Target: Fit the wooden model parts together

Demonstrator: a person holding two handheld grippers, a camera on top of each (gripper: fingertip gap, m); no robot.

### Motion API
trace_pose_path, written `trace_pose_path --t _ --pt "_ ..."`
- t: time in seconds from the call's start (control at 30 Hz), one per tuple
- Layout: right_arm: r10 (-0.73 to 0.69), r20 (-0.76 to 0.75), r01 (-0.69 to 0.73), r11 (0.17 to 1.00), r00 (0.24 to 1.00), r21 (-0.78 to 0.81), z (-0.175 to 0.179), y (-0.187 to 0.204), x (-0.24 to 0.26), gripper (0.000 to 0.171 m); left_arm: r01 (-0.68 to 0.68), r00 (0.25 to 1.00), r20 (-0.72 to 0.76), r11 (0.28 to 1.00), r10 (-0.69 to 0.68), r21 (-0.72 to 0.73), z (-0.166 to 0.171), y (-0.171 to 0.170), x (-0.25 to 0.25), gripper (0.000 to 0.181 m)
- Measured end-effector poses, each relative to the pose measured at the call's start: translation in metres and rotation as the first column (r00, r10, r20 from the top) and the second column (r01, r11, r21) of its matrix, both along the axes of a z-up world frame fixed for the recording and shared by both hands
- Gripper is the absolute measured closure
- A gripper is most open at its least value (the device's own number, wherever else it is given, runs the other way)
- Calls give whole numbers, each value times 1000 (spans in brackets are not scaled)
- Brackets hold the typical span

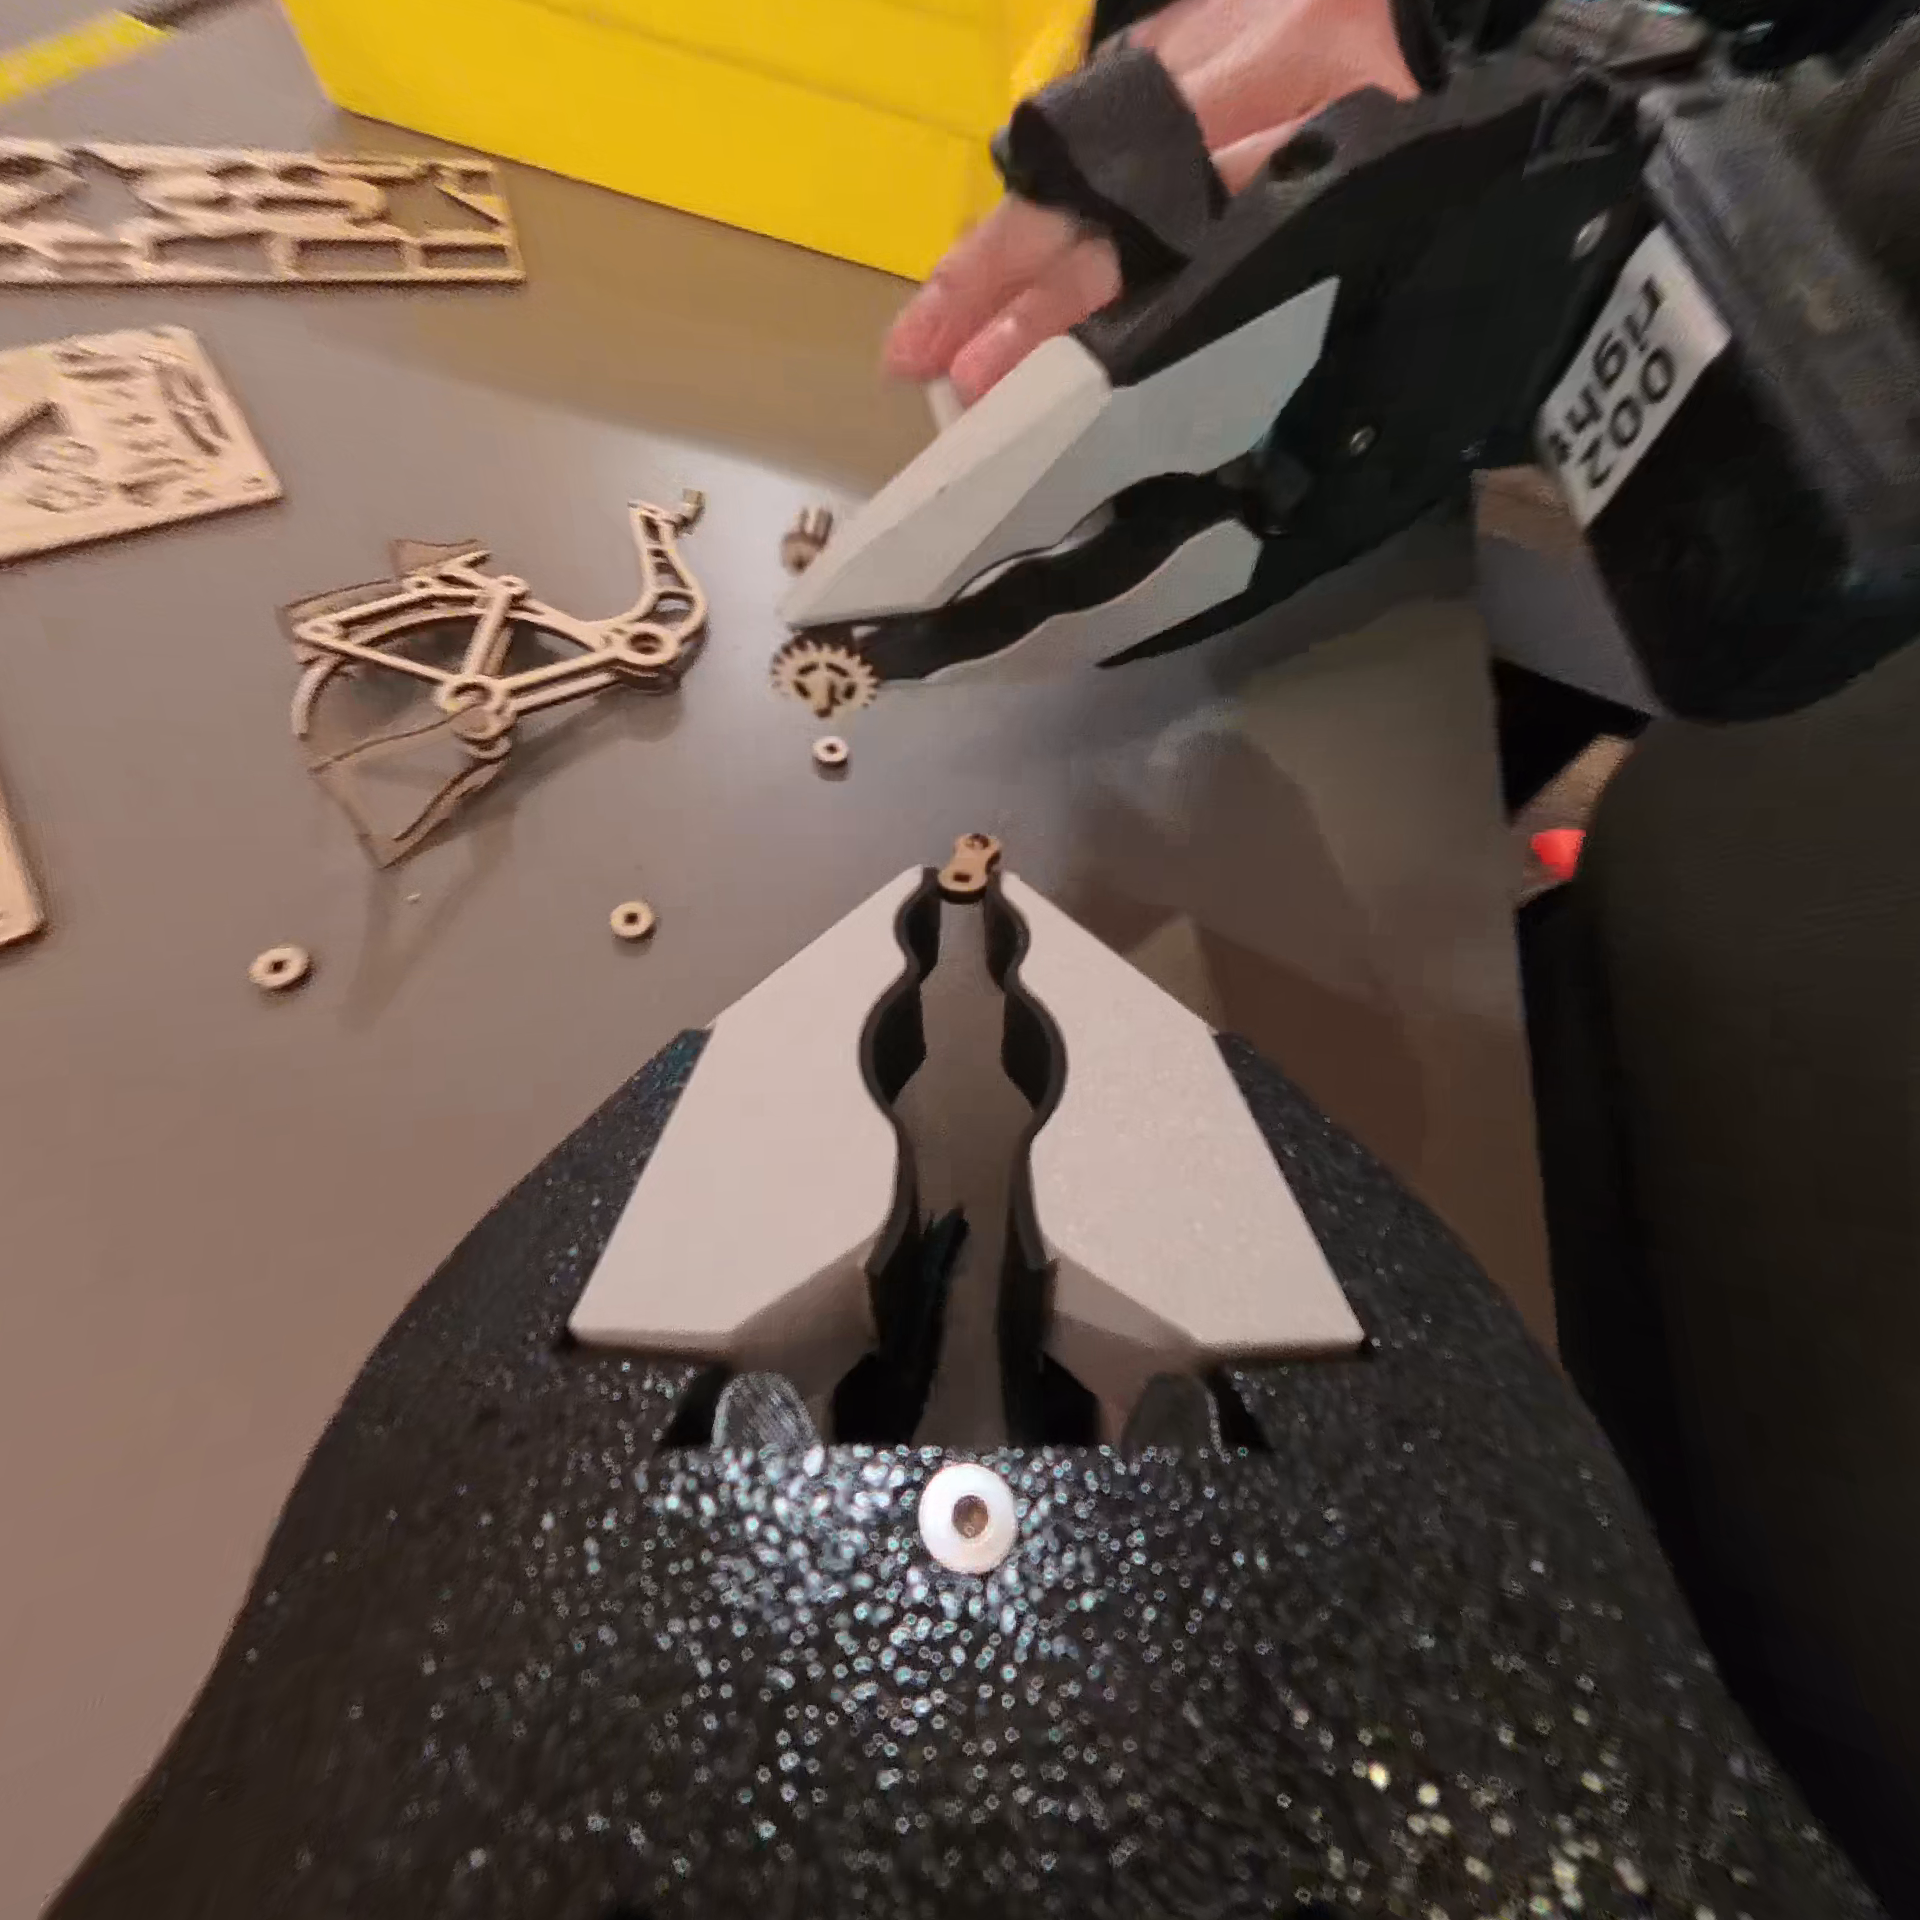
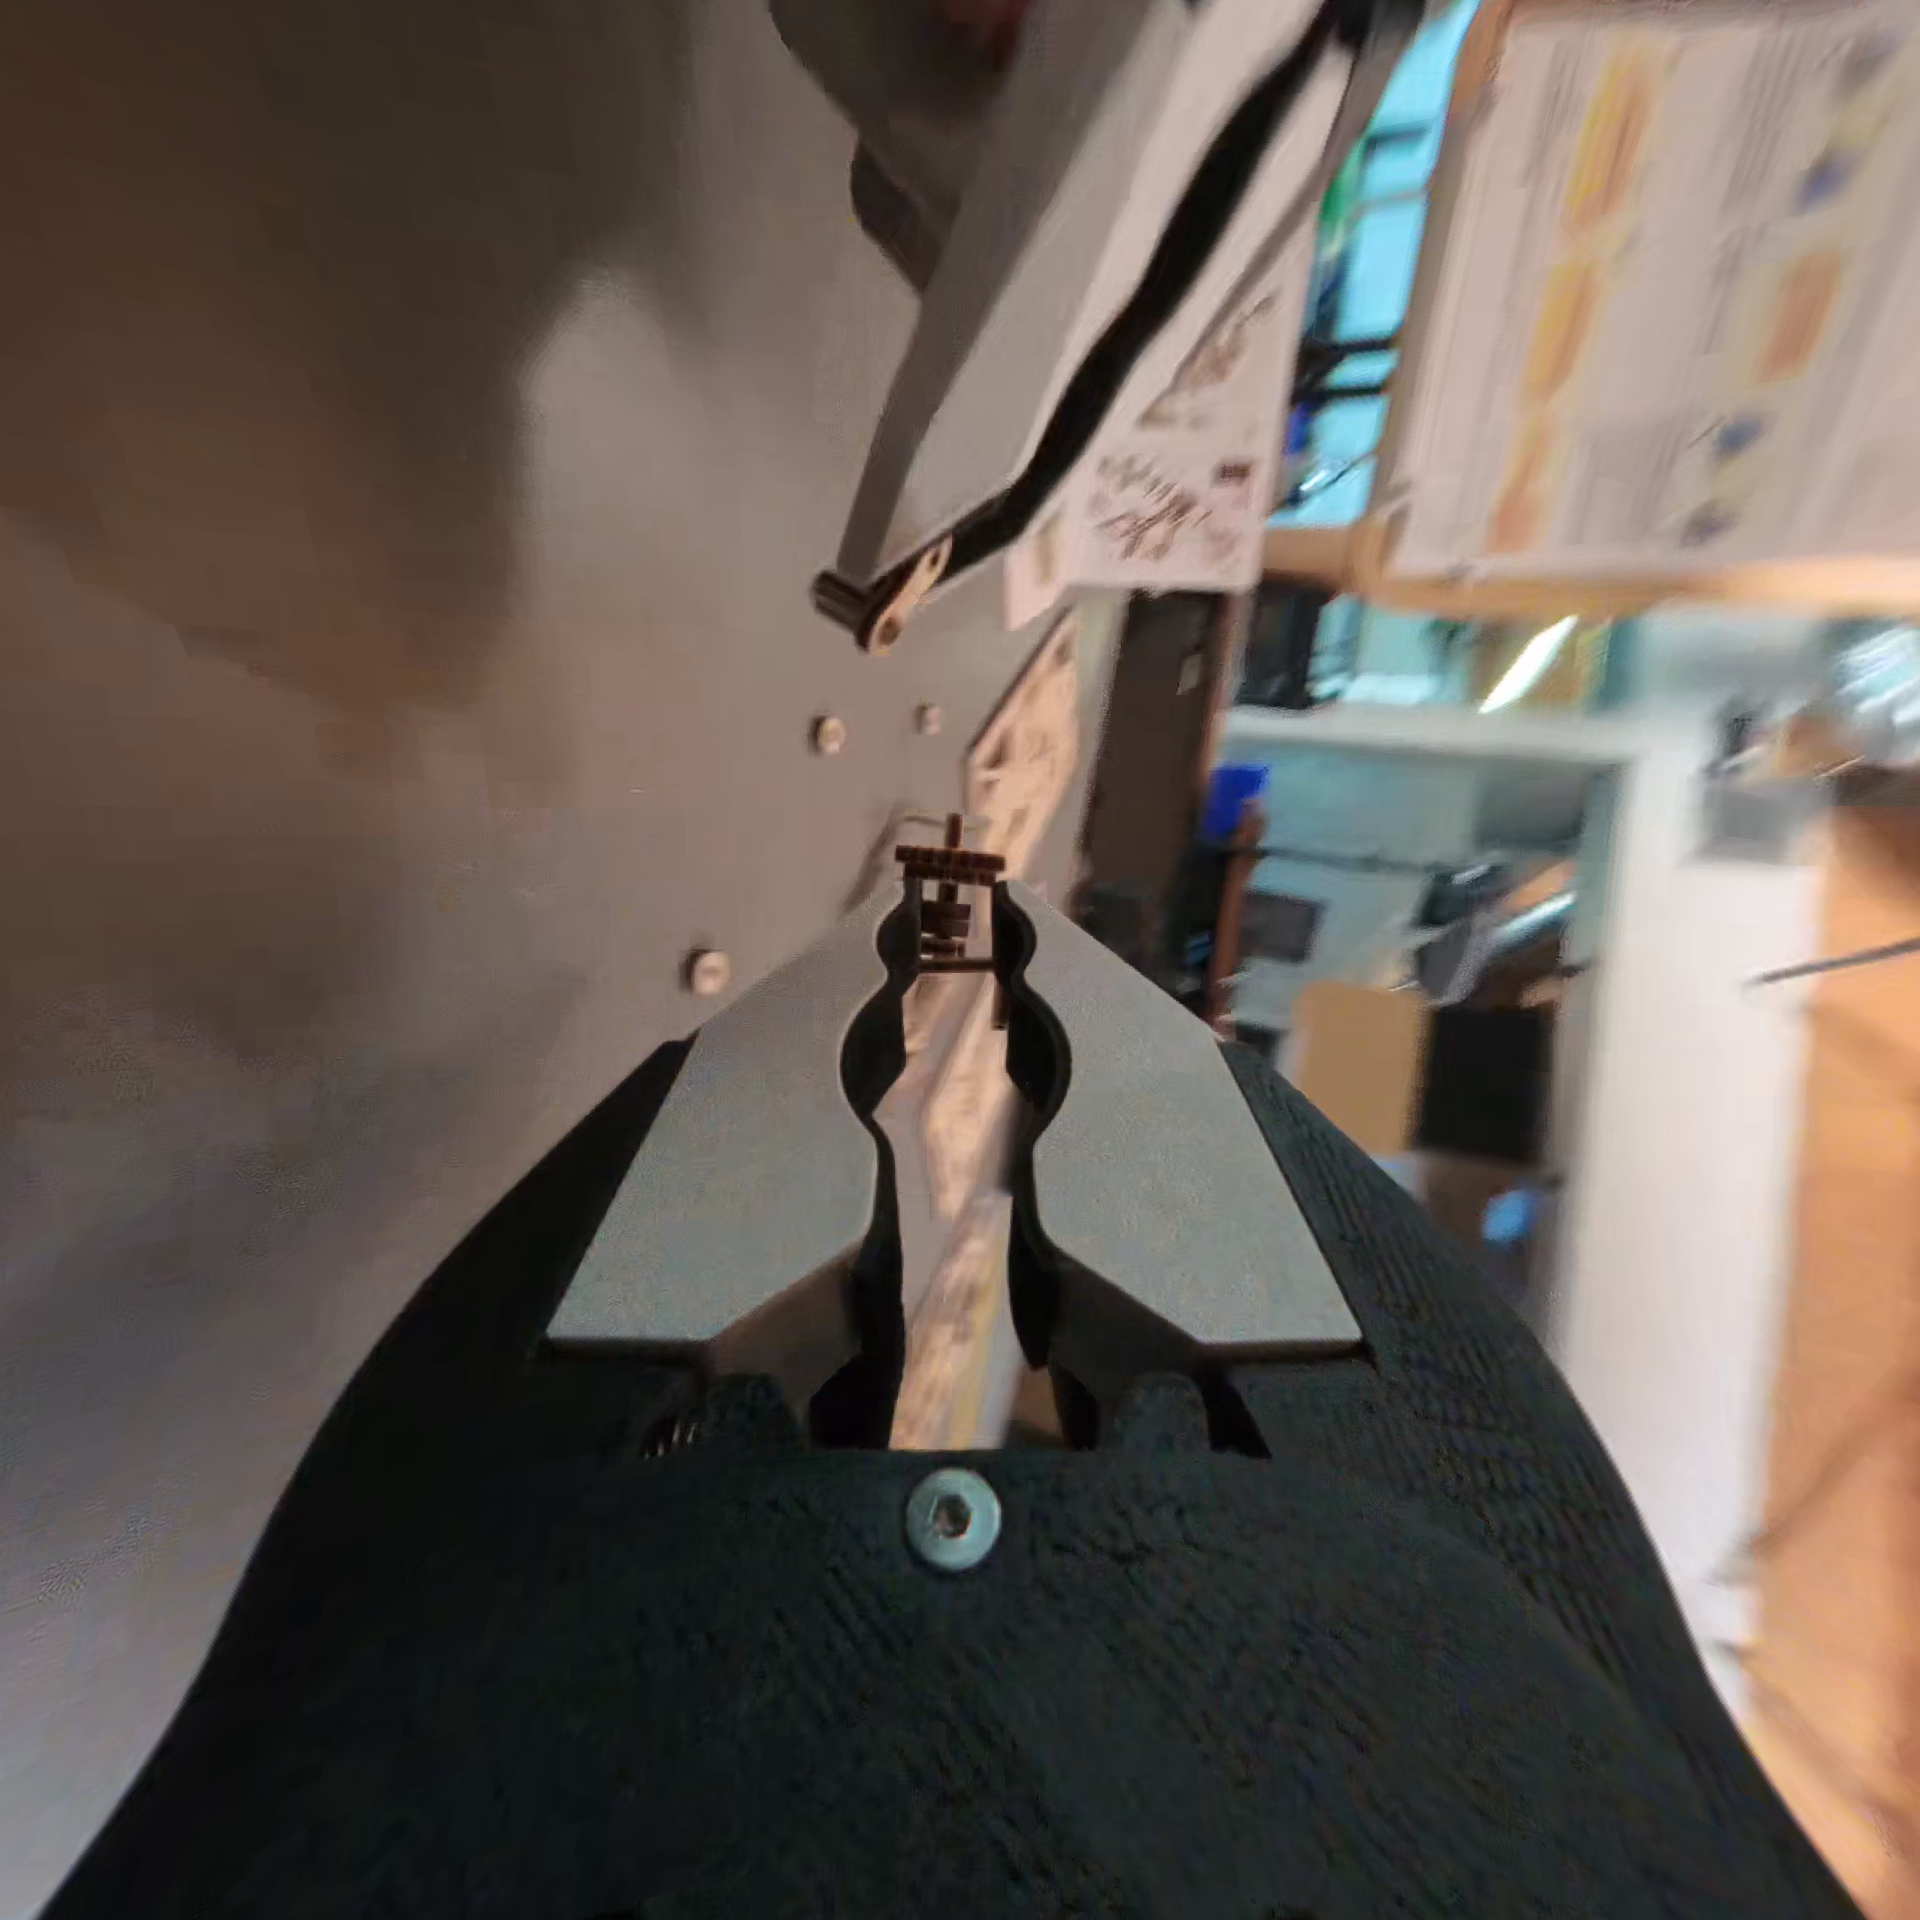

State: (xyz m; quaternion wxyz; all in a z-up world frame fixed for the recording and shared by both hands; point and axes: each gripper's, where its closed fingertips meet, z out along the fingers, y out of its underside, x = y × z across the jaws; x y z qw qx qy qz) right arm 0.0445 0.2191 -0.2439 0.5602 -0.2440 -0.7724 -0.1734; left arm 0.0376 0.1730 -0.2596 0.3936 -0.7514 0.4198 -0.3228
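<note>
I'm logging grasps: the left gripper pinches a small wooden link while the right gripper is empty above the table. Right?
Not quite. The right gripper isn't empty: its fingers hold a small wooden gear assembly, as the right wrist view shows. The left gripper does pinch the small wooden link.

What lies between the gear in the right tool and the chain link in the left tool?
In the left wrist view, one small wooden washer on bare table lies between the gear and the chain link.

Soft overhead light falls on the tabletop point(image 1: 260, 1195), casting faint shadows. The right tongs point(image 1: 831, 639) and hand point(image 1: 1039, 270) smear with motion blur. The right wrist view is heavily blurred (background worst), with wide-angle bending at the edges.
</note>
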Motion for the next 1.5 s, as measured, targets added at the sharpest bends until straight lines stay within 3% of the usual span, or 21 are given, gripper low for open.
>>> trace_pose_path --t 0.07,0.2,0.5,0.67,1.2,1.5 --pt "98 30 -101 987 995 123 7 -4 -5 160 60 998 13 994 -59 -93 -4 1 5 175" --pt "256 120 -277 936 959 219 1 -14 -10 160 187 982 65 946 -176 -264 -13 1 10 175" --pt "392 93 -402 881 915 249 -18 -25 -7 160 304 953 130 845 -274 -441 -28 3 13 175" --pt "385 77 -387 860 920 333 -22 -18 -7 160 337 941 182 772 -284 -539 -27 3 15 175" --pt "446 123 -458 806 886 375 -27 -24 -5 160 356 934 224 697 -277 -622 -26 0 15 175" --pt "444 139 -462 804 885 375 -28 -25 -5 161 350 937 203 725 -286 -593 -27 -1 15 175"
